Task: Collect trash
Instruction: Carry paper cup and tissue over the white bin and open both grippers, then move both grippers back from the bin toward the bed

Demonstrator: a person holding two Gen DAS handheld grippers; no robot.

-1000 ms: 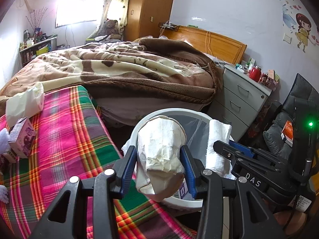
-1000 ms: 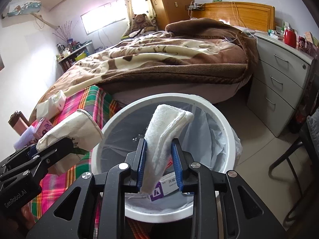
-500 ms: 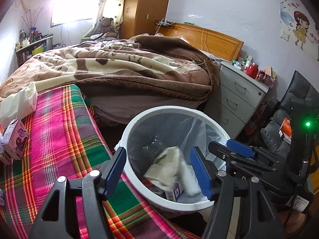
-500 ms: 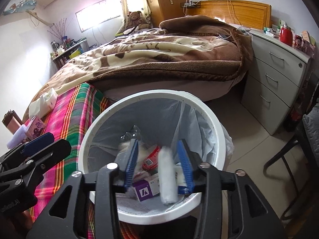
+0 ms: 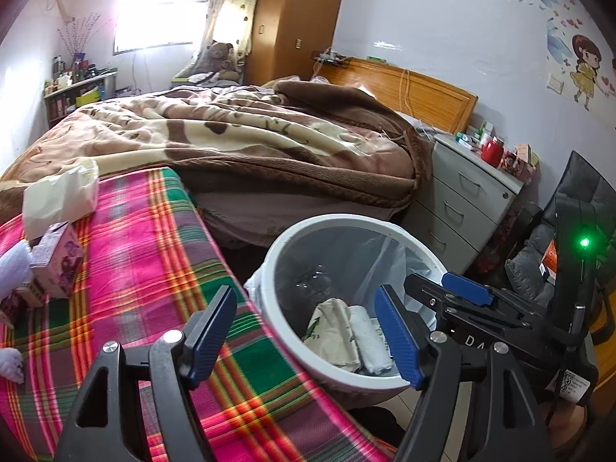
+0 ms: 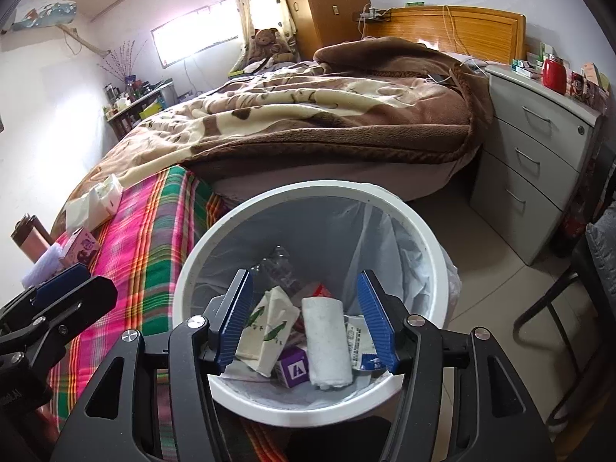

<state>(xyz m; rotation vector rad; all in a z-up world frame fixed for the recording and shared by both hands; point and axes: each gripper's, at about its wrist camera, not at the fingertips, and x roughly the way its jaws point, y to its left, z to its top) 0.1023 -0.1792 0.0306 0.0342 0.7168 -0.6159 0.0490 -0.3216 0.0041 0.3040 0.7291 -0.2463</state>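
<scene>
A white trash bin [image 6: 419, 231] with a clear liner stands on the floor beside the plaid bed cover; it also shows in the left wrist view [image 5: 292, 235]. Inside lie a crumpled paper cup [image 6: 267, 327], a rolled white towel [image 6: 327, 342] and a purple carton [image 6: 294, 371]. My right gripper [image 6: 308, 323] is open and empty just above the bin. My left gripper [image 5: 306, 337] is open and empty over the bin's left rim. The cup [image 5: 331, 331] and towel [image 5: 369, 342] also show in the left wrist view.
On the plaid cover [image 5: 127, 269] lie a pink carton [image 5: 57, 258], a tissue pack [image 5: 61, 196] and a white fluffy thing [image 5: 11, 269]. A bed with a brown blanket [image 5: 250, 134] is behind. Grey drawers [image 6: 539, 161] and a dark chair [image 5: 577, 231] stand right.
Both grippers opened and dropped their loads: the paper cup from the left, the rolled towel from the right. Both now lie in the bin, and the grippers have opened wider.
</scene>
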